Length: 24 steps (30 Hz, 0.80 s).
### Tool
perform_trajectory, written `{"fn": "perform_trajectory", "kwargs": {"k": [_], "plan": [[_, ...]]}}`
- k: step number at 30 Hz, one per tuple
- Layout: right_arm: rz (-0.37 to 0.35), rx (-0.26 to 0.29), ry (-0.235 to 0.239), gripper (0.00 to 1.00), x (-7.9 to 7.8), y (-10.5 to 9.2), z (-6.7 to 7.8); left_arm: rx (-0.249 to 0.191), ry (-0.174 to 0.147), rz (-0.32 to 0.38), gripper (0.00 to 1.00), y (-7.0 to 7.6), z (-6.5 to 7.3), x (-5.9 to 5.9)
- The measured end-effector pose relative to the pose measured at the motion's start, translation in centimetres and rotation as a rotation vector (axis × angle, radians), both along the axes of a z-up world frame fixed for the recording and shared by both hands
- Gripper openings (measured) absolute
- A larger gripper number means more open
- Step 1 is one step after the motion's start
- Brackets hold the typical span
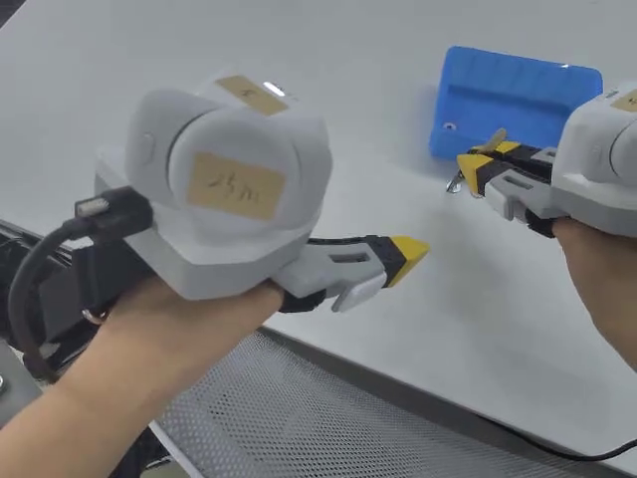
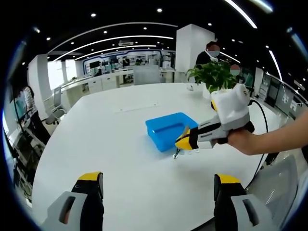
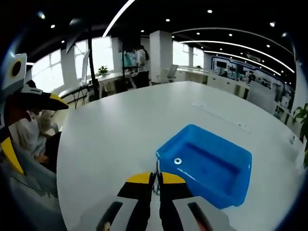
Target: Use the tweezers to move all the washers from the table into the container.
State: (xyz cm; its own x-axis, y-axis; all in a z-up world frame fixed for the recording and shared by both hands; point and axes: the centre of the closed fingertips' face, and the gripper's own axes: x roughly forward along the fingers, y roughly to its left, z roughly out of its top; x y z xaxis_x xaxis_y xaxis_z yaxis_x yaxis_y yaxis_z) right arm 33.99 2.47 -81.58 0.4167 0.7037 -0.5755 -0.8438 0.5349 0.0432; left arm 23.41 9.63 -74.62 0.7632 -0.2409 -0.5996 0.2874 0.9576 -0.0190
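Lengthwise, the tweezers (image 3: 157,169) lie clamped between the fingers of the right gripper (image 3: 157,179), tips toward the blue container (image 3: 216,168); the left gripper (image 2: 158,182) hovers over the surface (image 2: 110,144), fingers apart.

washer (image 3: 178,161) in container (image 3: 197,185), container on table (image 3: 115,130)

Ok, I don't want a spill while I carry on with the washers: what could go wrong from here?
1. The tweezers, clamped in the right gripper, sit right at the near corner of the blue container. A small slip could knock it, and nothing holds it in place.
2. The left gripper is open and well away from the container, so it may not steady it in time.
3. One washer lies inside by that corner; a knock might jolt it.
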Motion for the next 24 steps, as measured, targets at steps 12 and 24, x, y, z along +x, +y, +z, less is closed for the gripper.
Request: {"fn": "perform_trajectory", "kwargs": {"k": [12, 24], "plan": [[-0.042, 0.038, 0.035, 0.01, -0.4, -1.2, 1.4, 0.014, -0.035, 0.003, 0.98, 0.0, 1.5, -0.1], [-0.060, 0.065, 0.006, 0.01, -0.4, -1.8, 4.0, 0.026, -0.065, -0.008, 0.98, -0.5, 2.8, -0.8]]}}
